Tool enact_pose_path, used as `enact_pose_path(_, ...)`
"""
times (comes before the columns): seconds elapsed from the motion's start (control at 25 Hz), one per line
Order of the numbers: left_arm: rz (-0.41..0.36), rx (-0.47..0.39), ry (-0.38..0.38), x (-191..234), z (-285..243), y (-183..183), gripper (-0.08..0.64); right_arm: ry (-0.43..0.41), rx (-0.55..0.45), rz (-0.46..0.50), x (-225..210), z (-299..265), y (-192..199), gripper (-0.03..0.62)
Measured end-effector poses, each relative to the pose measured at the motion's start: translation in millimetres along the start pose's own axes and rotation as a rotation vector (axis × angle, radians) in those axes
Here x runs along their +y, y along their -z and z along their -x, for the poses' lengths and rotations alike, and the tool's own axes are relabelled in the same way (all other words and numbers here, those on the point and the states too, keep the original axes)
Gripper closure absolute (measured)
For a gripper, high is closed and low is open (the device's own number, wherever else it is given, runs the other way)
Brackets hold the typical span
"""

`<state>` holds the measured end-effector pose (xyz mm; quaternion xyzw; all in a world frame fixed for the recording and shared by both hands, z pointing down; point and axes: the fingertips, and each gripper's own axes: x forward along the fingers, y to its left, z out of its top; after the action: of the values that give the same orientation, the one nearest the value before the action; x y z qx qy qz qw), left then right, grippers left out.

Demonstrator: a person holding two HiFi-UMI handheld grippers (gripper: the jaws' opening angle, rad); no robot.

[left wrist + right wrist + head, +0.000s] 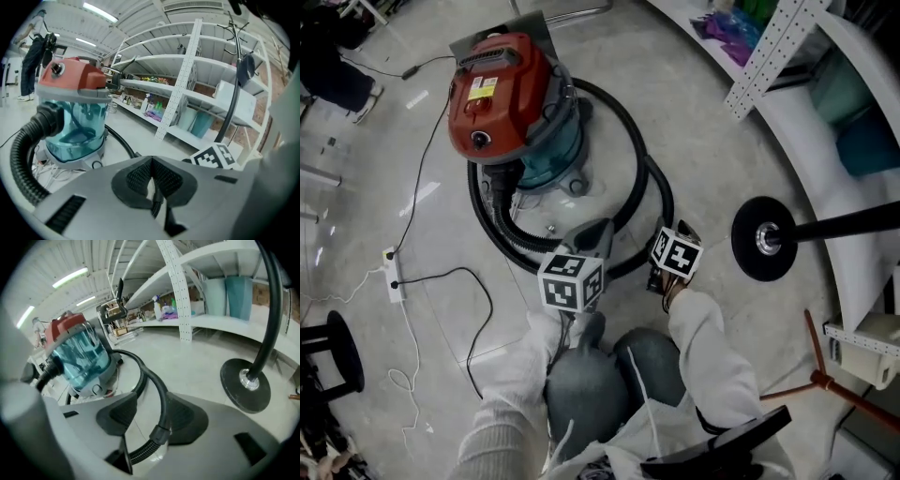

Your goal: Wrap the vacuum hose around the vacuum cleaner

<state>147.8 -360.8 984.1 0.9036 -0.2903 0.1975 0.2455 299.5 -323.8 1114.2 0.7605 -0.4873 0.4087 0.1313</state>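
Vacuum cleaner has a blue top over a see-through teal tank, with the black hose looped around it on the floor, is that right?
No, the top is red, not blue; the head view shows it. So: the vacuum cleaner has a red top over a see-through teal tank, with the black hose looped around it on the floor.

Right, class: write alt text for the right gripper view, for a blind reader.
A black vacuum hose passes between the open jaws of the right tool and curves back to a red-topped, teal-bodied vacuum cleaner at left. A round black stand base sits at right, before white shelving.
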Motion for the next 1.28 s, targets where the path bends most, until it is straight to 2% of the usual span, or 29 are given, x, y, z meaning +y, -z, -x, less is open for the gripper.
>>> enact_pose_path(0.12, 0.018, -0.013, -0.018, -9, 51, -53, 0.562, -0.026, -0.056, -0.028, 21, 77, -41, 0.451)
enact_pose_path(0.24, 0.006, -0.026, -0.075, -22, 110, -106, 0.563, -0.037, -0.076, -0.023, 42, 157, -84, 0.533)
enact_pose_path(0.32, 0.026, -0.03, -0.112, -34, 149, -143, 0.563, -0.052, -0.083, -0.007, 59, 209, -116, 0.575)
enact_pose_path(0.48, 0.08, -0.011, -0.167, -85, 238, -203, 0.563, -0.127, -0.074, 0.06, 98, 325, -172, 0.578)
enact_pose_path(0.64, 0.178, -0.024, -0.21, -153, 326, -252, 0.563, -0.231, -0.099, 0.214, 138, 448, -232, 0.578)
enact_pose_path(0.76, 0.205, -0.059, -0.236, -202, 385, -282, 0.562, -0.288, -0.137, 0.321, 160, 531, -261, 0.578)
enact_pose_path(0.84, 0.22, -0.089, -0.26, -230, 422, -294, 0.562, -0.316, -0.163, 0.361, 170, 579, -267, 0.578)
enact_pose_path(0.96, 0.237, -0.12, -0.312, -267, 470, -292, 0.563, -0.35, -0.199, 0.353, 178, 636, -256, 0.578)
enact_pose_path(1.08, 0.216, -0.126, -0.366, -301, 518, -268, 0.563, -0.386, -0.21, 0.354, 183, 685, -220, 0.578)
enact_pose_path(1.28, 0.222, -0.152, -0.42, -347, 604, -209, 0.563, -0.408, -0.238, 0.433, 172, 769, -141, 0.578)
